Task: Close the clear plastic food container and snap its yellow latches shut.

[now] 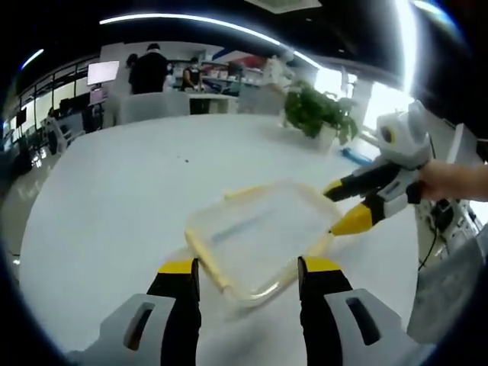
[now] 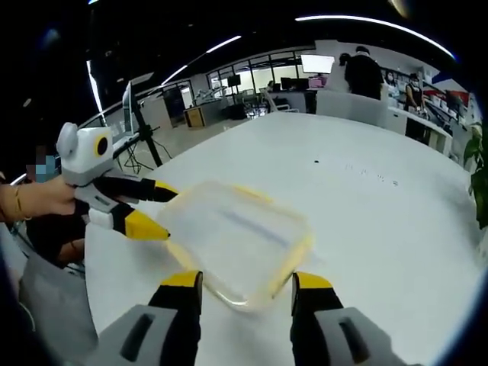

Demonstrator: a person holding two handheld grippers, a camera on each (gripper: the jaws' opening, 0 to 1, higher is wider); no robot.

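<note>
A broad white table in an open office carries a clear rectangular plastic food container with yellow latches, lid on. The left gripper view alone takes in a green potted plant. The container's near corner sits between the spread fingers of the left gripper. The right gripper, also released, straddles the opposite corner, held level by a hand.

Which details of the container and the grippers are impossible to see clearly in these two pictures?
- Container latches: blurred in both views, so snapped or open cannot be told.
- Container near corner: left gripper view, partly cut by the left gripper.
- Whether the right gripper touches the container edge: blurred in the left gripper view.
- Container contents: hazy plastic, both views.
</note>
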